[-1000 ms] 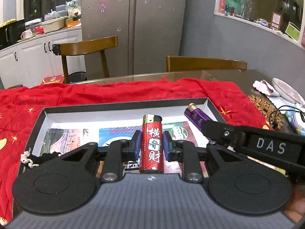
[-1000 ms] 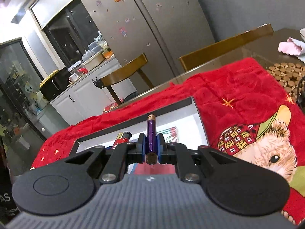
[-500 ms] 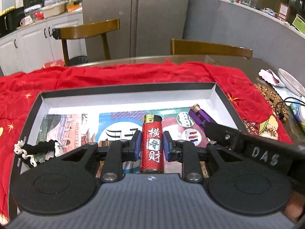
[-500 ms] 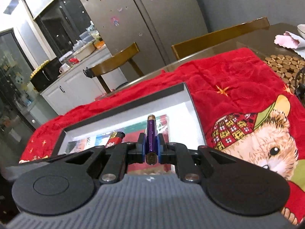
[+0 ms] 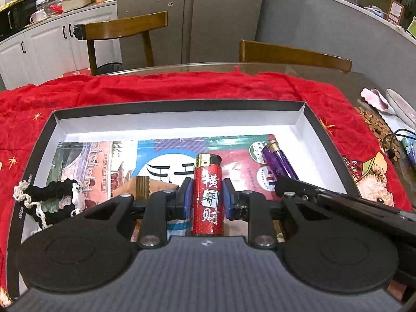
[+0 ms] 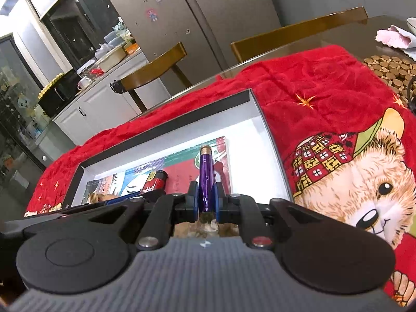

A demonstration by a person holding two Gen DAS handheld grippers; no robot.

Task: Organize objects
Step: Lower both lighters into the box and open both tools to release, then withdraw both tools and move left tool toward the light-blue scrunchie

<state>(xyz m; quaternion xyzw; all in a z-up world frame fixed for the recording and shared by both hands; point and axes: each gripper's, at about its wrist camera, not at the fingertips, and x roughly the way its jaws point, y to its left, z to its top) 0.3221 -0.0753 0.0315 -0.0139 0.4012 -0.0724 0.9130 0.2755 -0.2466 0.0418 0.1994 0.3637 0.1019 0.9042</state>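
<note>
Your left gripper (image 5: 207, 199) is clamped on the red lighter (image 5: 207, 195), holding it upright over the open box (image 5: 179, 105), just above the printed cards (image 5: 166, 156) lining its floor. Your right gripper (image 6: 206, 199) is pinched nearly closed on the slim purple lighter (image 6: 206, 179), over the box's right side. A black-and-white knitted cord (image 5: 49, 197) lies at the box's left end, on the red cloth (image 5: 166, 85).

Box (image 5: 179, 105) floor hidden beneath tools.
</note>
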